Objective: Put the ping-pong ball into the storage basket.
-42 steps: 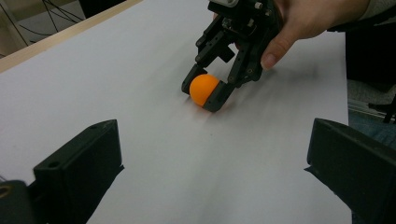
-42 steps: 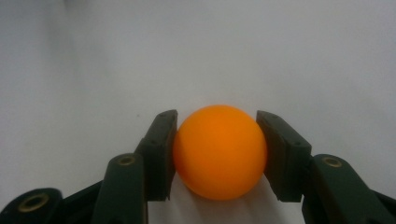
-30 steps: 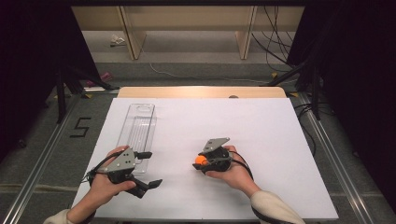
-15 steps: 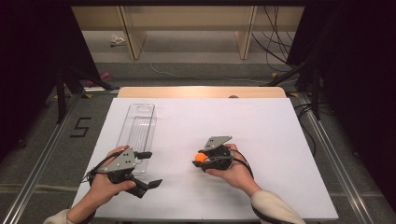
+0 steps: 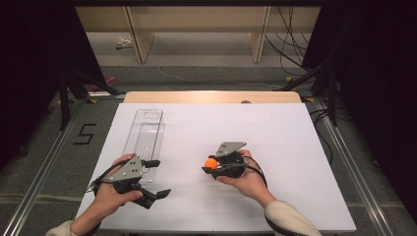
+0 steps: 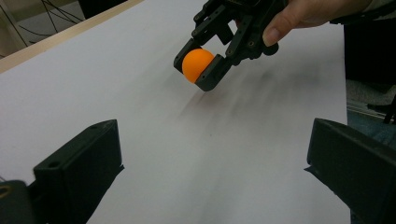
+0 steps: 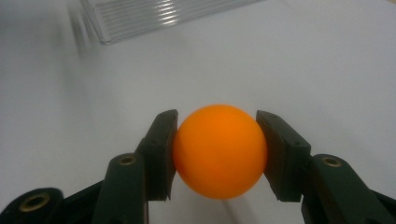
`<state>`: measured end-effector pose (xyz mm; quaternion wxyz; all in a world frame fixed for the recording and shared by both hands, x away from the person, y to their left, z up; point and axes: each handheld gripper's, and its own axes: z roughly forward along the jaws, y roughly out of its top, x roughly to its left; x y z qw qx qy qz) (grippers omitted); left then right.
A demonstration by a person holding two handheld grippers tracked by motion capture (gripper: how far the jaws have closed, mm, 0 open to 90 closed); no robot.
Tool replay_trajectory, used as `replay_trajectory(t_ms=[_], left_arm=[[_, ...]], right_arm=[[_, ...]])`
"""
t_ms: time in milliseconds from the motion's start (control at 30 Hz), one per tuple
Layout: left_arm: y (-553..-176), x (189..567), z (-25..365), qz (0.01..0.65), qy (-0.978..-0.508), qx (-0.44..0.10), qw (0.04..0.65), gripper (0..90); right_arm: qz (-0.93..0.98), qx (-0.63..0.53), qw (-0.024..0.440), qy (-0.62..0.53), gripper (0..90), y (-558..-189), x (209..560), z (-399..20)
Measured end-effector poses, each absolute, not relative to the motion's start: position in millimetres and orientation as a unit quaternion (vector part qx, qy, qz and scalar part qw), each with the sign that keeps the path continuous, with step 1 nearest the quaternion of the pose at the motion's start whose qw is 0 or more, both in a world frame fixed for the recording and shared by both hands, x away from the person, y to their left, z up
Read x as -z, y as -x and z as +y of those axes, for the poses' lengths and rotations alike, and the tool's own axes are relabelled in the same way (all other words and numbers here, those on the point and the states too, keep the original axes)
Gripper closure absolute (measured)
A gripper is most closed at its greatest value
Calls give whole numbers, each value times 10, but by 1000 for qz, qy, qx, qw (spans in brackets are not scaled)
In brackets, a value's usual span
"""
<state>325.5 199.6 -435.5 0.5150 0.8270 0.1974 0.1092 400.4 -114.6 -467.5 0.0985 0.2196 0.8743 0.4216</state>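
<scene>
Nearest the person, the left gripper (image 5: 156, 178) is held low over the white table (image 5: 295, 147) with its jaws spread wide and nothing between them; it is seen resting at the near end of the clear plastic tray (image 5: 145, 135), its upper jaw lying over the tray's near edge. A little farther in, near the middle of the table, the right gripper (image 5: 208, 166) is clamped on the orange ball (image 7: 219, 150); in the right gripper view both pads are pressed against the ball's sides, and in the left gripper view the ball (image 6: 198, 64) is seen carried just above the surface, a soft shadow lying beneath it. Beyond it, the tray is shown lying lengthwise up the left side of the table, and no contents can be made out in it. The pick-up is judged done; what seems left is the carry across to the tray and the release there, the ball and tray being apart as yet.
</scene>
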Motion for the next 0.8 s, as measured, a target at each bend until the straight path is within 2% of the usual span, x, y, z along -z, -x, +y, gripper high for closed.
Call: replay_trajectory(t_ms=[800], left_arm=[[-3252, 4355, 1991, 196, -828, -109, 515, 30]], right_arm=[[860, -449, 116, -215, 516, -3993, 4493, -1137]])
